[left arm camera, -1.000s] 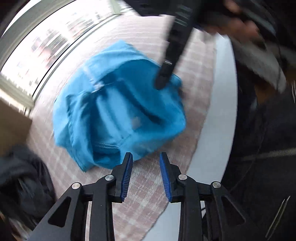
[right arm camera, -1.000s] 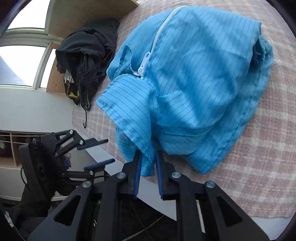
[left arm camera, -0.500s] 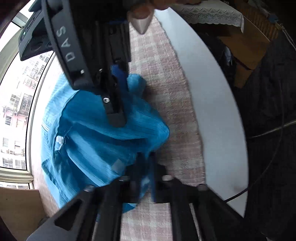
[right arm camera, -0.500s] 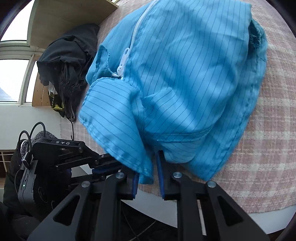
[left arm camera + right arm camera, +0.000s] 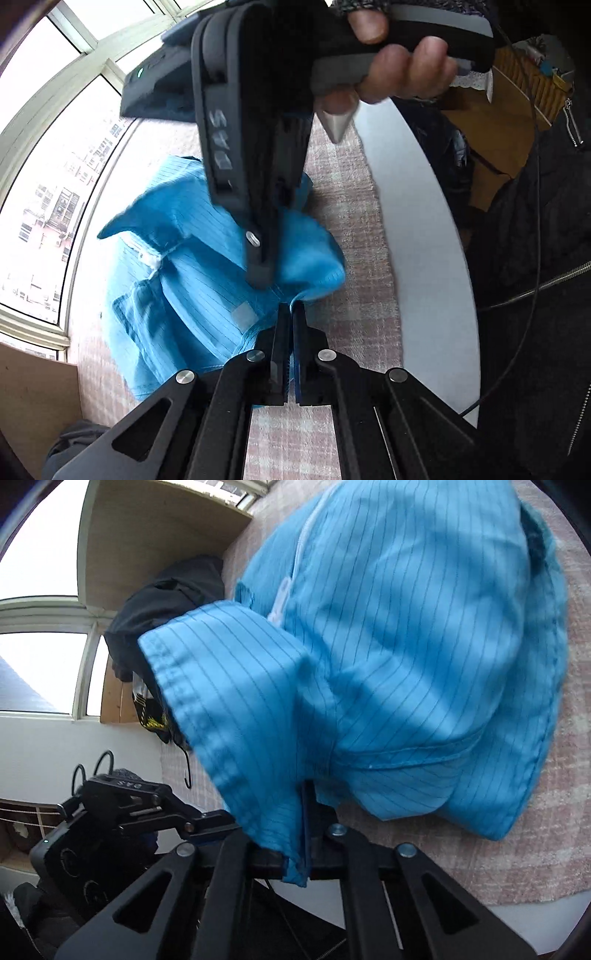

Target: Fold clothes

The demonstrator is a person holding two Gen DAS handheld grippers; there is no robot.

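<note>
A bright blue pinstriped garment point(image 5: 184, 280) with a white zipper point(image 5: 284, 590) lies bunched on the pink plaid tablecloth point(image 5: 354, 229). My left gripper point(image 5: 291, 312) is shut on the garment's near edge. Just beyond it, my right gripper point(image 5: 260, 277) comes down from above, held by a hand point(image 5: 399, 62), and pinches the same fold. In the right wrist view, the right gripper point(image 5: 302, 797) is shut on a lifted flap of the garment point(image 5: 406, 646), which drapes over one finger. The left gripper point(image 5: 221, 821) shows at the lower left, close beside it.
The cloth covers a round white table point(image 5: 417, 240) whose edge runs along the right. A black garment point(image 5: 166, 598) lies heaped by a wooden board point(image 5: 147, 535) near the windows point(image 5: 37, 184). A person in a dark jacket point(image 5: 535, 295) stands at the table's right.
My left gripper, open a second ago, has moved in and shut on the garment's edge beside the right gripper. The right gripper has kept its hold and raised its flap higher.
</note>
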